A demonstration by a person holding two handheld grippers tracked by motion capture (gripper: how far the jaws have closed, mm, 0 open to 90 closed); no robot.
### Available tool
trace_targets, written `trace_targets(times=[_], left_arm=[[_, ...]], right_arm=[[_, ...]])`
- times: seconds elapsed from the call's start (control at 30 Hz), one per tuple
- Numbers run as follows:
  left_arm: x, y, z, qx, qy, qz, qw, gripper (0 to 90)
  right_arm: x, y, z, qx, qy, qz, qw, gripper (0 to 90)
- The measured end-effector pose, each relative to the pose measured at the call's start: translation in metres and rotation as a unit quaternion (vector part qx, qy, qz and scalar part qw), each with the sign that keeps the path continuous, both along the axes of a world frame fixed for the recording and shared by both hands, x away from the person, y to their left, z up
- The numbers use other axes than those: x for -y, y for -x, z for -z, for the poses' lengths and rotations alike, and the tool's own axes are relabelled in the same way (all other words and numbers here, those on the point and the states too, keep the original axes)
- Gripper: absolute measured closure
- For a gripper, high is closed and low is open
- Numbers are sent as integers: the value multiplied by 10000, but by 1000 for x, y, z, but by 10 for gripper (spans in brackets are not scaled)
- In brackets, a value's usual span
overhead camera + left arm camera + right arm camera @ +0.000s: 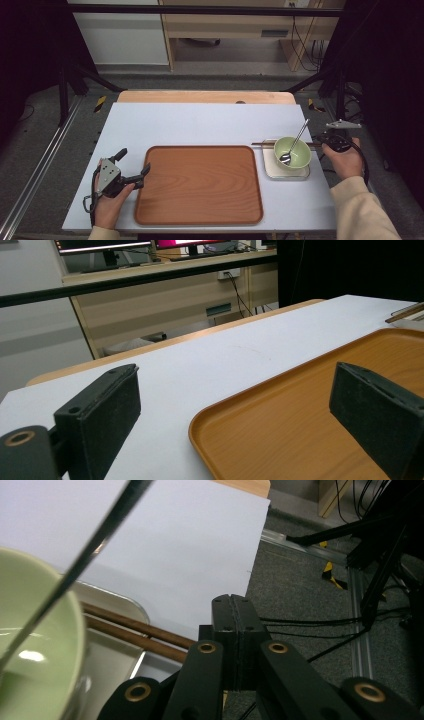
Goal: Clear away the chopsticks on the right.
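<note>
On the table, one tray (200, 185), one bowl (295, 152), one spoon (296, 142), two chopsticks (265, 144)

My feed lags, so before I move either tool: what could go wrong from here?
1. The spoon leans loose in the bowl; the shut right tool beside it could knock it out.
2. The chopsticks lie across the small plate's far edge and could roll off.
3. The open left tool straddles the tray's edge; closing may shift it.
</note>
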State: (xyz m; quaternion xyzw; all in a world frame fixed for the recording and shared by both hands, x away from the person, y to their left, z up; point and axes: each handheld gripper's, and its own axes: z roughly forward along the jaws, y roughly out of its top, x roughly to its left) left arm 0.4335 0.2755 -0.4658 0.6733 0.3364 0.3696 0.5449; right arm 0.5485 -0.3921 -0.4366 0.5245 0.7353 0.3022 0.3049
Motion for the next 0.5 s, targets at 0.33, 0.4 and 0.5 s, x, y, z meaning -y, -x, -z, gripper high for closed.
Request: trace_targets(times=[0.33,0.4,0.5], left_arm=[[0,0,0,-18,-29,-51,10000,62],[1,0,1,-24,-55,-47,10000,63],[2,0,1,-24,-72,-37,10000,63]], right_arm=[[-4,-23,10,-217,96,-27,9997,900],[-5,-26,13,-335,114,33,9994,900],[-4,-28,16,-358,152,27,9992,900]])
